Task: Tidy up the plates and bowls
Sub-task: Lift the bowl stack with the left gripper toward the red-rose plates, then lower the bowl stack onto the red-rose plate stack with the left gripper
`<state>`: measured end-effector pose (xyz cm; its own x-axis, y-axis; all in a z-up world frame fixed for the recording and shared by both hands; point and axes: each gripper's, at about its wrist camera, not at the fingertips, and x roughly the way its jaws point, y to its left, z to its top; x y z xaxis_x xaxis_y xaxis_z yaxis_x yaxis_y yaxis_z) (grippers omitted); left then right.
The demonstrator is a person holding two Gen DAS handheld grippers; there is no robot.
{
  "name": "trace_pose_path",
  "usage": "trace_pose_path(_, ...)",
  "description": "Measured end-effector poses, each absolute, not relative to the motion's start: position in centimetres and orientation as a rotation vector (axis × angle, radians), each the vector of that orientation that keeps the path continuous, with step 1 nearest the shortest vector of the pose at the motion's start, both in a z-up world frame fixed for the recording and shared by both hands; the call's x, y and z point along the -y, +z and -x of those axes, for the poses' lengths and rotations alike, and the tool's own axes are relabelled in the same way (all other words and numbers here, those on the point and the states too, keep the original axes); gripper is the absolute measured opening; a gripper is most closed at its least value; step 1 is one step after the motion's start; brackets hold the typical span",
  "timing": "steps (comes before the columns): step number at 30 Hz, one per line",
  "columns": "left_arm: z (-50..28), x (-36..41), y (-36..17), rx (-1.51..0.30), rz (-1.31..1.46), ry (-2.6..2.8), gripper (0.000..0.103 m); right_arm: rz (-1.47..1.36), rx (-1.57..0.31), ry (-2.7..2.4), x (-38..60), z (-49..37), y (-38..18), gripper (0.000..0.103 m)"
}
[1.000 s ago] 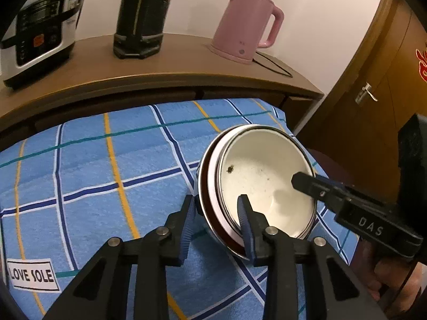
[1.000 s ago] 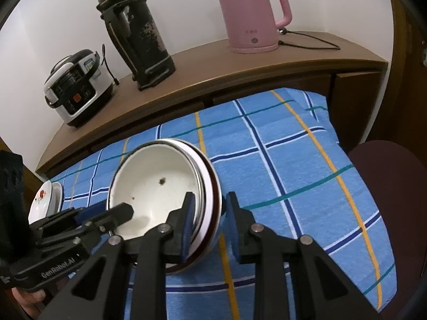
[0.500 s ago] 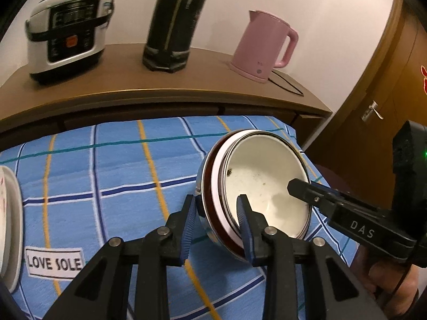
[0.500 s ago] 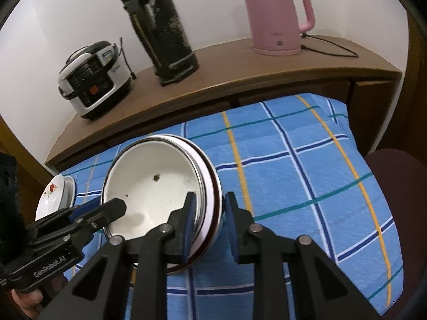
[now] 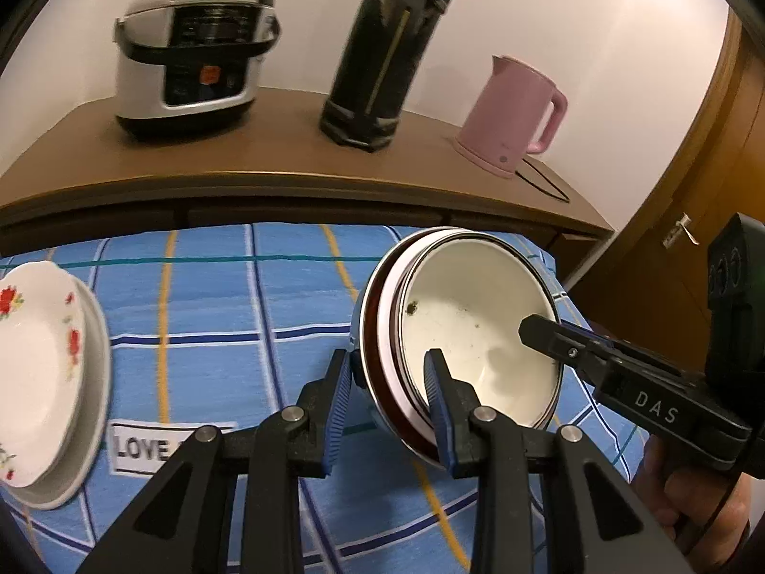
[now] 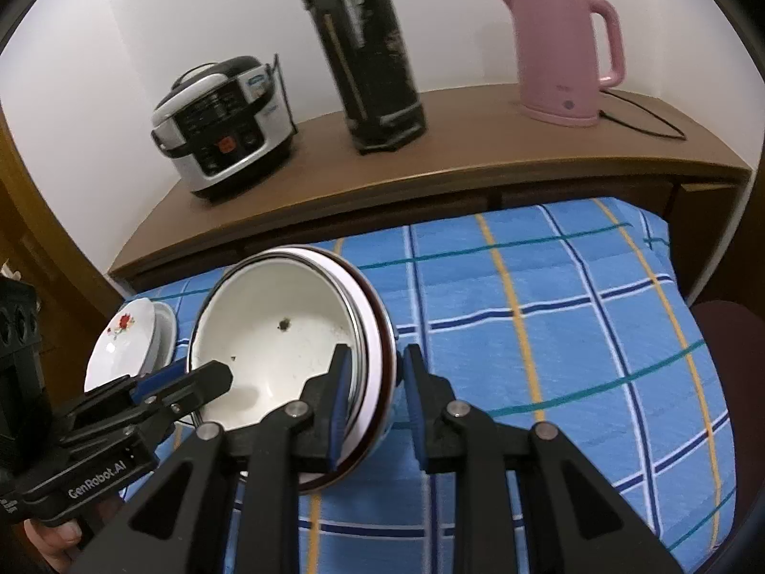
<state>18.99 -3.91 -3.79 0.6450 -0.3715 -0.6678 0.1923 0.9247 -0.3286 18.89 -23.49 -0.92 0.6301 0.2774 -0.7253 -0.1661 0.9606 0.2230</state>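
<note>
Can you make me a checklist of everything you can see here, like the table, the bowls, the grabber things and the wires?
Surface: blue plaid cloth covers the table; a "LOVE" label lies on it.
Job's things: stacked bowls, white inside with dark specks, held tilted above the cloth; floral plates stacked at the left.
Clutter: nothing seen on the cloth.
Grippers: left gripper and right gripper each clamp opposite rims of the bowls.
Cables: black cord runs from the pink kettle.
Surroundings: wooden shelf with rice cooker, black thermos, kettle; wooden door at right.
</note>
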Motion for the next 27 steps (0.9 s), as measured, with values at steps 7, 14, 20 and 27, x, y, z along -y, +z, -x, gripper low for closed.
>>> trace_pose_path(7, -18.1, 1.8, -3.4, -0.798, 0.249, -0.286, 0.034, -0.122, -0.852, 0.289, 21.2, -18.9, -0.7, 0.022)
trace_pose_path(14, -17.1, -0.2, -3.0, -0.782, 0.257, -0.253, 0.034, -0.097, -0.848, 0.321, 18.9, -18.8, -0.2, 0.022)
trace_pose_path(20, -16.0, -2.2, -2.7, -0.768, 0.267, -0.217, 0.034, -0.071, -0.839, 0.355, 16.5, -18.8, 0.5, 0.022)
trace_pose_path(27, -15.1, -4.4, -2.4, -0.756, 0.280, -0.178, 0.034, -0.042, -0.837, 0.394, 13.8, -18.7, 1.0, 0.022)
